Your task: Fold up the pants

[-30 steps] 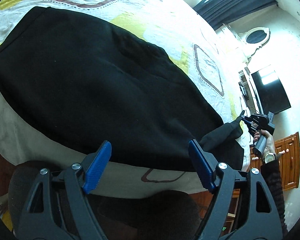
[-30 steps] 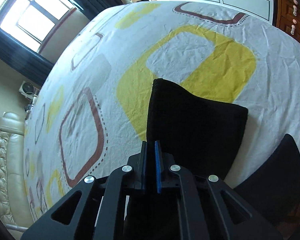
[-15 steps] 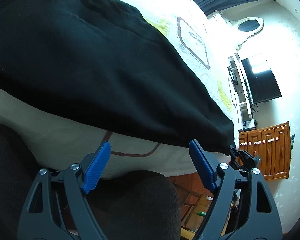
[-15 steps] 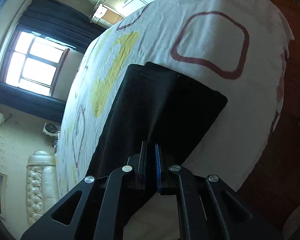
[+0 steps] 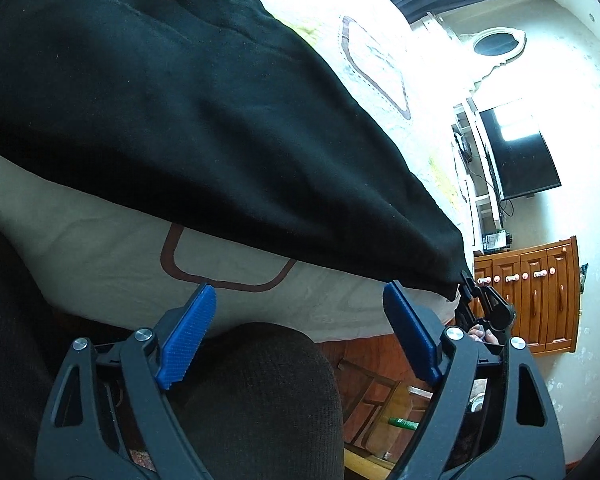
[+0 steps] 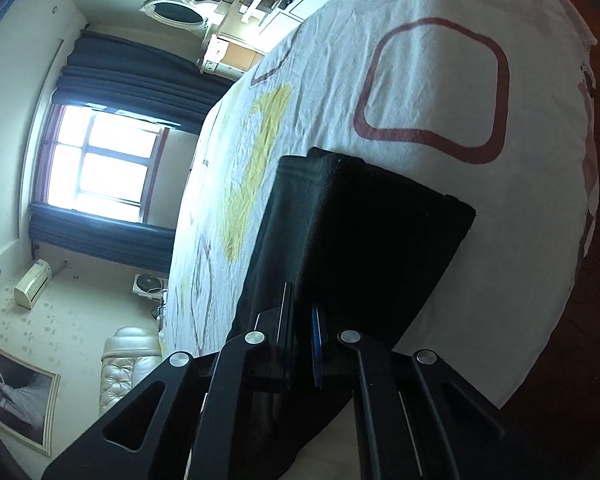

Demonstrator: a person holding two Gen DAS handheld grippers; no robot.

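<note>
Left wrist view: black pants are being stretched along the near edge of a bed covered in a patterned sheet, filling the frame from 9 o'clock to 3 o'clock. The left tongs are being held wide open at 6 o'clock, empty, just short of the hem side. The right tongs are being glimpsed at 4 o'clock, clamped on the far corner of the cloth. A dresser and a television are being shown beyond.

Right wrist view: the pants are being pinched between the nearly closed fingers of the right tongs at 6 o'clock, with the leg ends lying doubled toward 12 o'clock on the bed. A window is being lit at 9 o'clock.

The lengthwise fold appears done; the crosswise folds are judged to be left.
</note>
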